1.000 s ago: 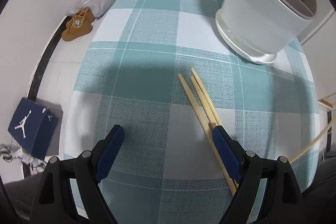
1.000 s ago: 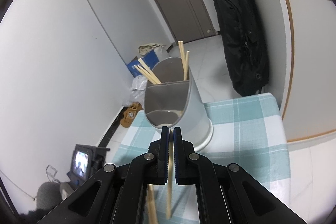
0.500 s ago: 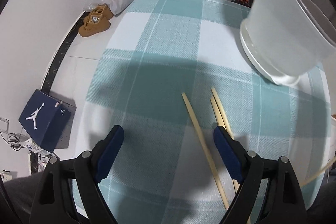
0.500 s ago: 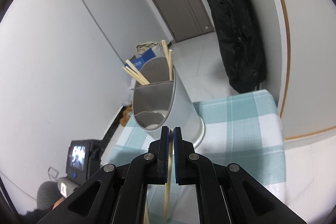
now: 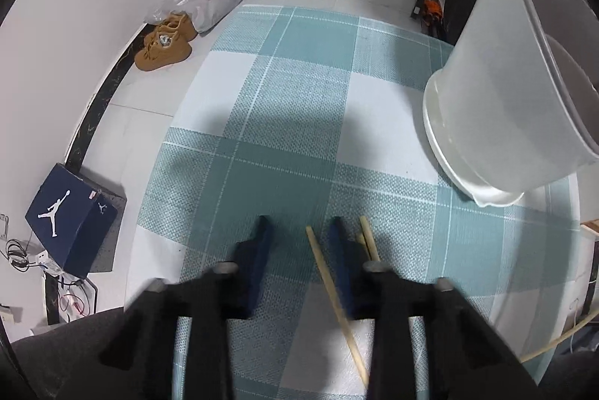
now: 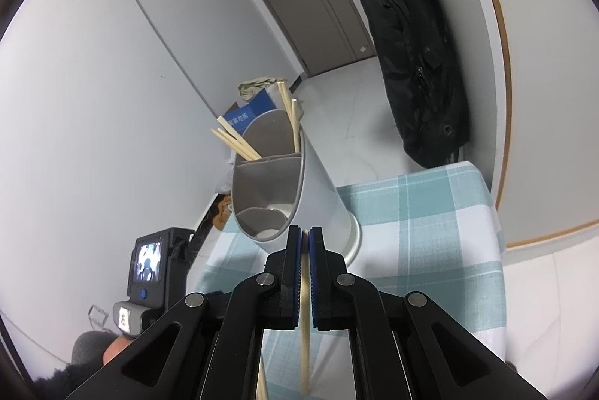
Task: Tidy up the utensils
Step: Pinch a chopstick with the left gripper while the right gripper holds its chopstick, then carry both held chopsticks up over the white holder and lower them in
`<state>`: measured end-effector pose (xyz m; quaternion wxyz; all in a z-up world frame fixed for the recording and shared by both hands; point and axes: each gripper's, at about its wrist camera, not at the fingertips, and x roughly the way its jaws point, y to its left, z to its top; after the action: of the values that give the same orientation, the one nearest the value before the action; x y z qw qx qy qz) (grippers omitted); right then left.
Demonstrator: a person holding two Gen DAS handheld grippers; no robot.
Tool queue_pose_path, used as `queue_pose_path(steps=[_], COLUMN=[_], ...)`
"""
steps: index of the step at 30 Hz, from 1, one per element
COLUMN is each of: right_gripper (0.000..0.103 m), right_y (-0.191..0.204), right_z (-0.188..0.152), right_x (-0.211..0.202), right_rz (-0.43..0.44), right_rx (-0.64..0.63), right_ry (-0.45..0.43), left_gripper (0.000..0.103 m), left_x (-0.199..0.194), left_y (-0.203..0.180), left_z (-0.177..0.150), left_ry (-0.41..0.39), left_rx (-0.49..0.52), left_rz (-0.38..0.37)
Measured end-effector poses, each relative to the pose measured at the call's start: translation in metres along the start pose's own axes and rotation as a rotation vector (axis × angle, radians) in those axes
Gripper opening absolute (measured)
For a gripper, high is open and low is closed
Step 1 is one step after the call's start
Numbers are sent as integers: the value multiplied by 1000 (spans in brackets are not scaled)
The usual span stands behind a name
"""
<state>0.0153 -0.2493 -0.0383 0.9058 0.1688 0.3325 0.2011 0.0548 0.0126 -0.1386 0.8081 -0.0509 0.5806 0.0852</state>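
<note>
In the left wrist view, the left gripper (image 5: 299, 231) hangs low over the checked tablecloth (image 5: 284, 89) with its fingers parted and nothing between the pads yet; the blur on them hides whether they are closing. One chopstick (image 5: 333, 291) lies on the cloth inside that gap, nearer the right-hand finger (image 5: 338, 250) than the left-hand one, its long axis running from its far tip just left of that finger toward the near right, so it crosses the line of the fingers at a slant. A second pair of chopsticks (image 5: 368, 242) shows just outside the right-hand finger, partly hidden by it. All are plain, pale wood, slender and straight. The white utensil holder (image 5: 498, 100) stands at the far right of the table, well apart from these sticks. By my reading the left gripper is the nearer to the loose chopstick, and a grasp needs the pads square to its shaft. In the right wrist view, the right gripper (image 6: 305, 242) is clenched on another pale chopstick (image 6: 306, 344) that hangs down below the pads. The holder (image 6: 322, 190) lies straight ahead and close, its grey divided mouth facing the fingers, with more chopsticks (image 6: 239, 145) already leaning in its far compartment.
</note>
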Motion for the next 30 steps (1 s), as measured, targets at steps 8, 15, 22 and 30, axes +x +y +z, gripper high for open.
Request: queue_pose_path(steps=[8,15,22,30], right_gripper=[3,3,3,3], right_y=[9,18,28,35], right_z=[-1,-4,-6,-11], right_x=[-7,-7,-7,-3], right_rz=[-38,-63,-65,-67], right_rx=[-29,-44,-75,-82], right_ry=[-7,-3,-12,-11], left_gripper=[0,0,0,0], left_x=[-1,-13,-64,-114], left_y=[-9,-4,8,5], left_z=[0,7,8,-9], left_ry=[-26,-62,-211,-398], left_rx=[15,-6,-47,16], left_rz=[12,-61,-197,-274])
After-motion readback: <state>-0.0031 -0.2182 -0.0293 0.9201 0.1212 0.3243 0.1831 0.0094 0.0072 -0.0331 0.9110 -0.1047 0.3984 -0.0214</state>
